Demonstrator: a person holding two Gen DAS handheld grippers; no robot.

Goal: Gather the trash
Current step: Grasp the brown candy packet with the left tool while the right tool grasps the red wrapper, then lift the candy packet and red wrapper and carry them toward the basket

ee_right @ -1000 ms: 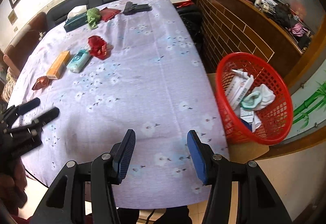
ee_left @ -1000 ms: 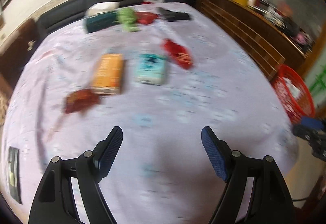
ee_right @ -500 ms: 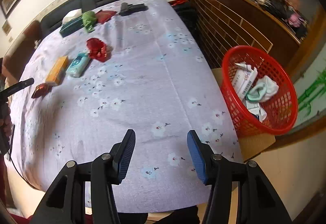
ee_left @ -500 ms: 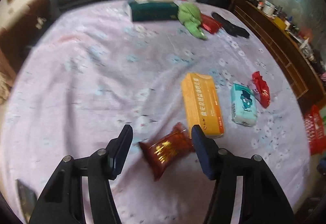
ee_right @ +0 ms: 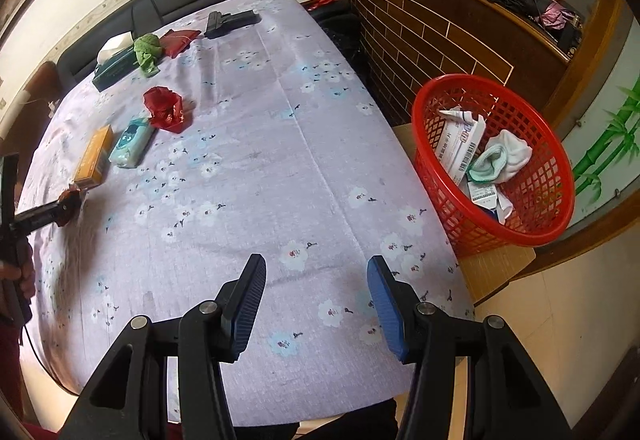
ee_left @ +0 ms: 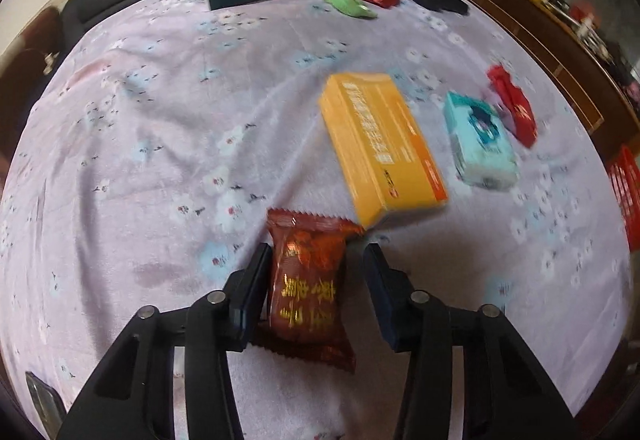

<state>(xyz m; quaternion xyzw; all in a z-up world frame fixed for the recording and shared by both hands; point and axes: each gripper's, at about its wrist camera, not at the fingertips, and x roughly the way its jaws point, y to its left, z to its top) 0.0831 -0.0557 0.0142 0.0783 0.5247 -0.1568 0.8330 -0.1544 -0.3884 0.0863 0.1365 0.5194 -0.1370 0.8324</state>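
Room is wide around the right tool (ee_right: 316, 304), open over the tabletop (ee_right: 280, 144) edge near the red basket (ee_right: 548, 228). Left tool (ee_left: 316, 272) has come down around the brown snack pack (ee_left: 308, 280); left finger touches, right gap unclear, pack blurry, beside the orange box (ee_left: 380, 144).

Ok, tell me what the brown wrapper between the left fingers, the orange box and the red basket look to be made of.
Brown wrapper: likely thin plastic film, glossy, with crimped zigzag ends and gold print. Orange box: probably printed cardboard, going by its flat faces, sharp folded edges and slight sheen. Red basket: moulded plastic by the look of it, with an open lattice wall, a smooth rolled rim and uniform colour.
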